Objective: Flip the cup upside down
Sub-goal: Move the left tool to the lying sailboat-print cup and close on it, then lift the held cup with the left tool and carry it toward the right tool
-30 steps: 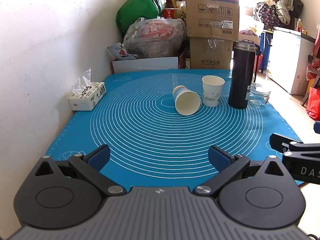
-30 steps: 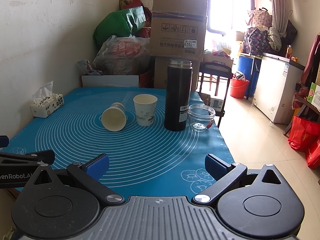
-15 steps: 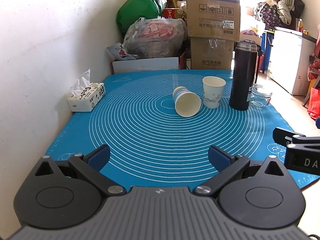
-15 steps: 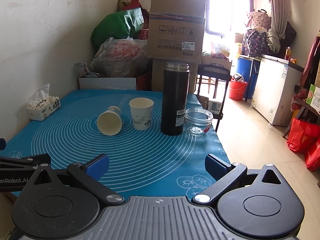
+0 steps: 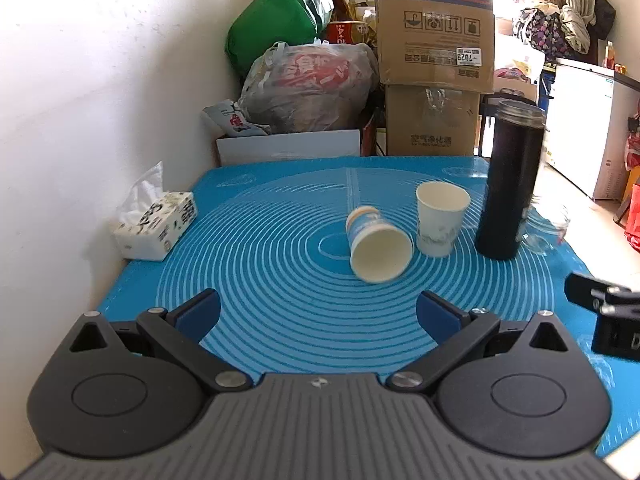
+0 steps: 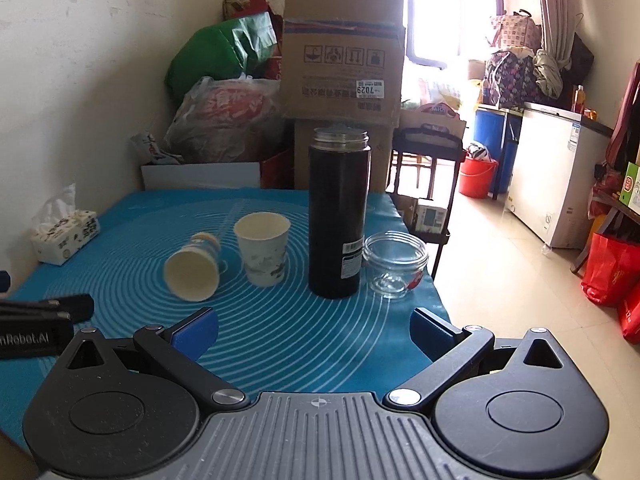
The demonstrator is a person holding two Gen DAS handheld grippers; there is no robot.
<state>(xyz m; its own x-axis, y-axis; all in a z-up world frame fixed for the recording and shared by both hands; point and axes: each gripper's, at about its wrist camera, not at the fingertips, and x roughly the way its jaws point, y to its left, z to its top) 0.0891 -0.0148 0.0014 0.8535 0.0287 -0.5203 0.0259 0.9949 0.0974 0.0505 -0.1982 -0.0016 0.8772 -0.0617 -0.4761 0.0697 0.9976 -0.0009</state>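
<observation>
A paper cup (image 5: 376, 246) lies on its side on the blue mat (image 5: 280, 280), mouth toward me; it also shows in the right wrist view (image 6: 194, 266). A second paper cup (image 5: 440, 218) stands upright just right of it, also seen in the right wrist view (image 6: 264, 248). My left gripper (image 5: 318, 312) is open and empty, well short of the cups. My right gripper (image 6: 314, 328) is open and empty, in front of the black flask (image 6: 338, 212).
The black flask (image 5: 508, 184) and a glass jar (image 6: 394, 264) stand at the mat's right side, near the table edge. A tissue box (image 5: 156, 220) sits by the left wall. Cardboard boxes (image 5: 434, 28) and bags (image 5: 308, 84) are piled behind the table.
Both grippers have moved forward toward the cups and flask, which look larger. Both stay open. The cups have not moved.
</observation>
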